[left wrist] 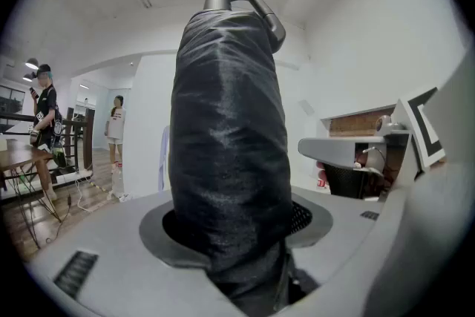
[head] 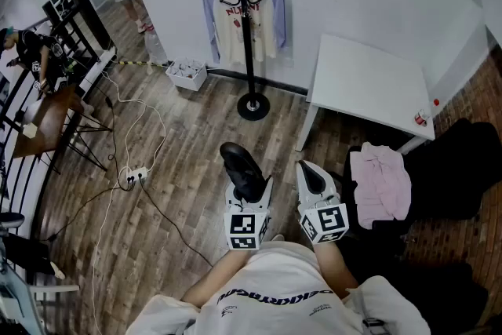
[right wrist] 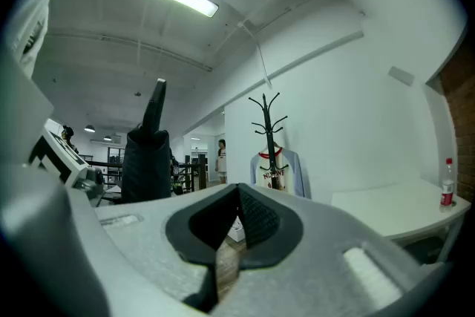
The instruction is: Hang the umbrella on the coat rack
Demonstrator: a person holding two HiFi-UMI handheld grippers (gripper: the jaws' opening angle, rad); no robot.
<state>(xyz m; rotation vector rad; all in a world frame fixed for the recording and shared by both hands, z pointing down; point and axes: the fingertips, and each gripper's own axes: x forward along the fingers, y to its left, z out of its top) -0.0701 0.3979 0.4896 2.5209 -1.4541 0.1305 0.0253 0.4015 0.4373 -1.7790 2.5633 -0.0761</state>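
A folded black umbrella [head: 241, 169] stands upright between the jaws of my left gripper [head: 249, 196], which is shut on it. In the left gripper view the umbrella [left wrist: 230, 145] fills the middle, its curved handle at the top, and hides the left gripper's [left wrist: 230, 230] pads. My right gripper [head: 311, 178] is held beside it, shut, with nothing between its pads. The right gripper view shows that gripper [right wrist: 239, 208], the umbrella [right wrist: 146, 159] to its left, and the black coat rack [right wrist: 268, 137] ahead. The rack [head: 248, 51] stands by the far wall, with free hooks at its top.
A cream and lilac shirt [head: 231, 23] hangs on the rack. A white table [head: 369, 82] with a small bottle [head: 421, 118] stands to its right. A pink cloth [head: 380, 184] lies on dark bags. Cables and a power strip [head: 135, 175] cross the wood floor; a white box [head: 187, 74] sits by the wall.
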